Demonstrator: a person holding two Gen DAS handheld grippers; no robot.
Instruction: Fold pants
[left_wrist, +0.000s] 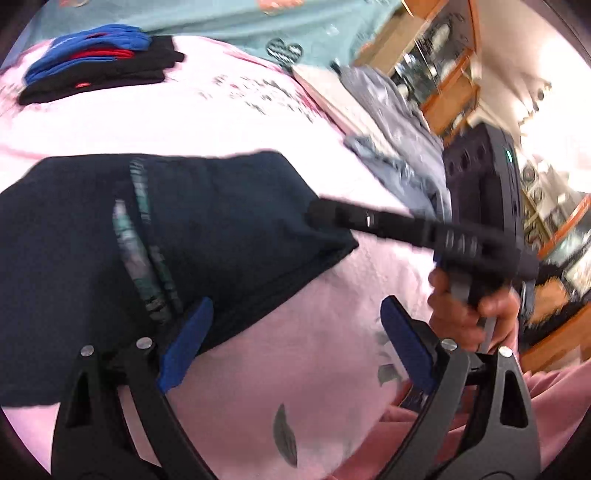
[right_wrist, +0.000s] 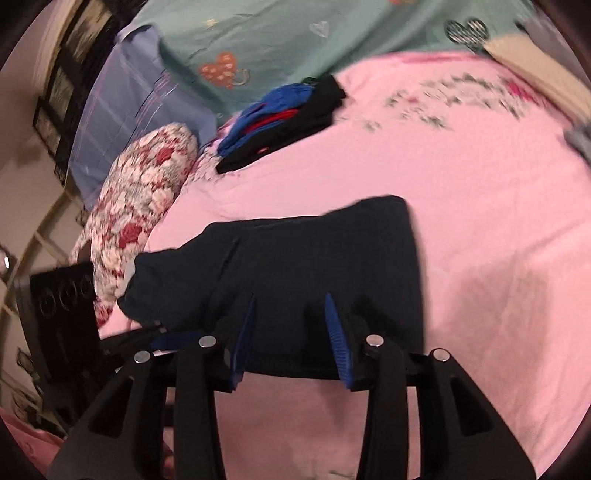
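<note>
Hovering both tongs over the dark pants (right_wrist: 295, 269) lying partly folded on the pink bed sheet (right_wrist: 480, 240), I have the left tongs (left_wrist: 295, 339) spread wide with nothing between them and the right tongs (right_wrist: 291, 332) parted and empty above the near hem. I judge a fold is mid-way, and the next move calls for pinching a free edge and carrying it across. The left wrist view alone shows the hand (left_wrist: 469, 299) gripping the right tool; the right view alone shows the floral pillow (right_wrist: 140, 206) beside the stack of folded clothes (right_wrist: 284, 118).
</note>
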